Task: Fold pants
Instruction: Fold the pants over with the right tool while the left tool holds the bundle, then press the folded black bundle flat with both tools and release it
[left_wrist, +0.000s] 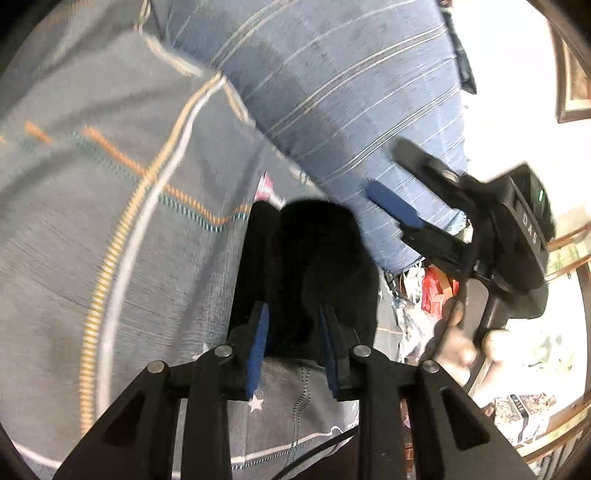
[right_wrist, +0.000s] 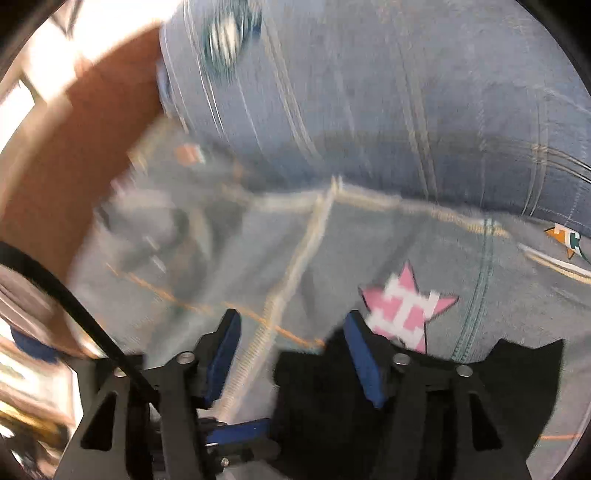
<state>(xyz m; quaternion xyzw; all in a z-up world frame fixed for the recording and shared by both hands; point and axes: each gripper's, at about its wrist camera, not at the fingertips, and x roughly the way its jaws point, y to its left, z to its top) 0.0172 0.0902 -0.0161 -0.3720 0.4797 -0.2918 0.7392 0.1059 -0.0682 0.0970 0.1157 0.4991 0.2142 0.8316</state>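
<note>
Black pants (left_wrist: 314, 273) sit bunched on the bed's grey bedspread (left_wrist: 110, 258), between the pads of the left hand-held gripper (left_wrist: 293, 347), which looks closed on them. The right hand-held gripper (right_wrist: 291, 354) stands open, its pads astride the cloth's edge without pinching it. Beyond lies a striped blue pillow (left_wrist: 332, 92). Risk: one-sided hold, so the fold could drag crooked.

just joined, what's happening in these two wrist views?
A person is working black pants on a bed covered by a grey patterned sheet, one hand-held gripper in each hand. The left hand-held gripper has a bunch of the black fabric between its pads. The right hand-held gripper is open, hovering over the sheet at the edge of the pants, near a pink star. A blue striped pillow lies behind. The views are motion-blurred.
</note>
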